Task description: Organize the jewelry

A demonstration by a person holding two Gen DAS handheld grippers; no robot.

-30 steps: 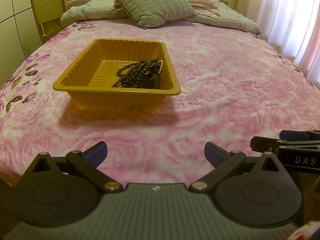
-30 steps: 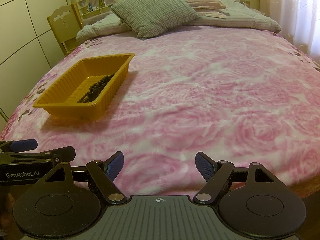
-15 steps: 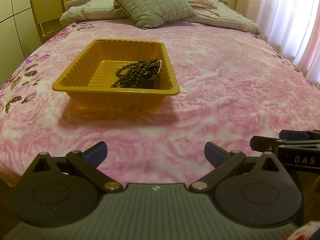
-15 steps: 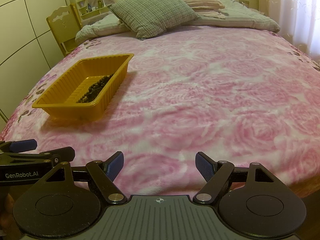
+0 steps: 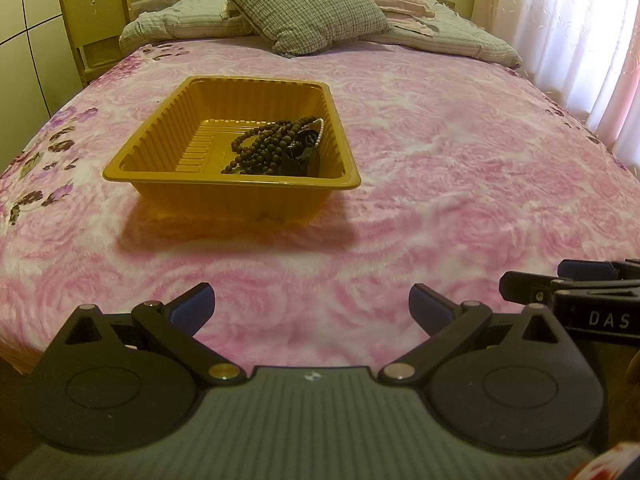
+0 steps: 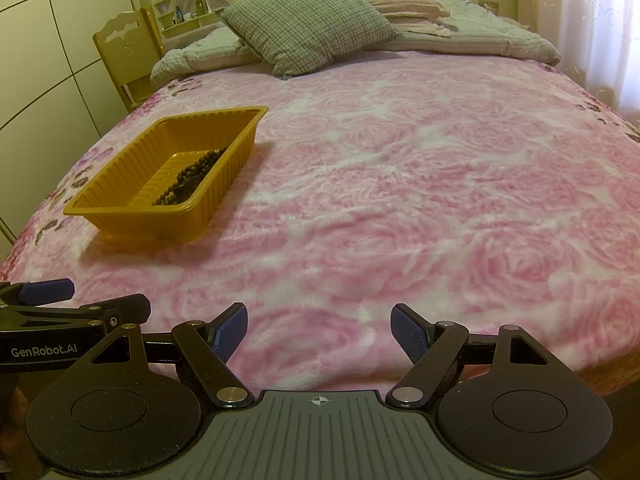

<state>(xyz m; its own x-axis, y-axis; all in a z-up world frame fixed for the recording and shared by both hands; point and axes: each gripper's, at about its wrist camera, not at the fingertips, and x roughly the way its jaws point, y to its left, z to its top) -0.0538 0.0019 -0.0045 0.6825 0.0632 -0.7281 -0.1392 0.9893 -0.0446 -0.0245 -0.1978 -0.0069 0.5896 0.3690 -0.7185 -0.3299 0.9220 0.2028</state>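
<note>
A yellow ribbed plastic tray [image 5: 160, 148] [image 6: 120, 184] sits on the pink rose bedspread. Inside it, against its right wall, lies a pile of dark brown beaded necklaces [image 5: 268, 146] [image 6: 192, 178] with a black piece and a short white pearl strand [image 5: 320, 132]. My left gripper [image 5: 310, 308] hovers open over the bed's near edge, well short of the tray, with nothing between its blue pads. My right gripper [image 6: 320, 330] is open and empty too, beside the left one and to the right of the tray.
The pink bedspread [image 6: 420, 200] stretches wide to the right of the tray. A checked cushion [image 5: 300, 4] and pillows lie at the head of the bed. A yellow wooden chair [image 5: 88, 24] stands at the far left, curtains [image 5: 580, 20] on the right.
</note>
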